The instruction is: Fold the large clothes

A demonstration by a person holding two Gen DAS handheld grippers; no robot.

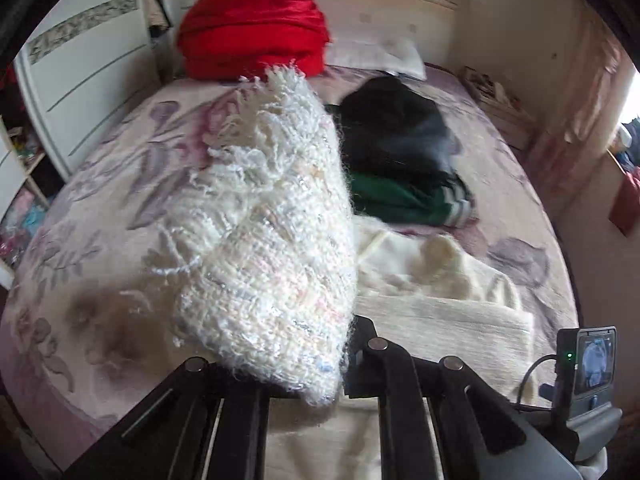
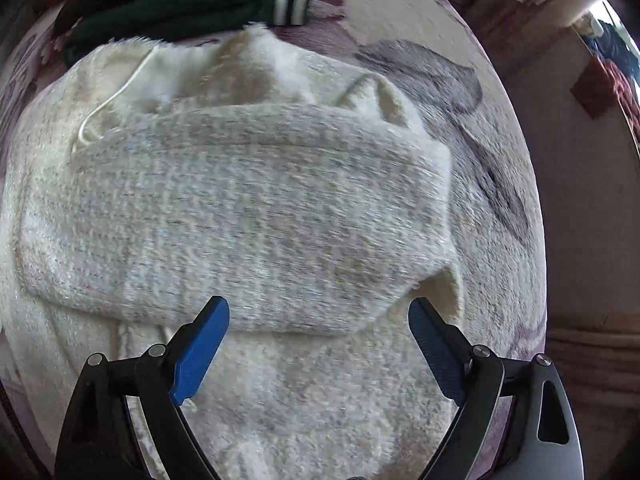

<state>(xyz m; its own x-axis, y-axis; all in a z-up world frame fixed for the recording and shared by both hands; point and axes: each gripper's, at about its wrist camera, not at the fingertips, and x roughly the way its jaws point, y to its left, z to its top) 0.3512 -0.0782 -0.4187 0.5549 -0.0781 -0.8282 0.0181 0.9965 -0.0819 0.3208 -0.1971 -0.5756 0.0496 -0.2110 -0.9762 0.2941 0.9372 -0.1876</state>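
A cream knitted garment lies on the bed, one part folded across its body. My left gripper is shut on a fringed, woolly part of this white garment, which it holds raised above the bed; the cloth hides its fingertips. The rest of the garment lies flat below. My right gripper hangs open above the folded cloth, its blue pads wide apart with nothing between them. The right gripper's body with its small screen shows at the lower right of the left wrist view.
A floral bedspread covers the bed. A black garment lies on a green one with white stripes farther back. A red blanket pile and a pillow sit at the headboard. A white wardrobe stands left.
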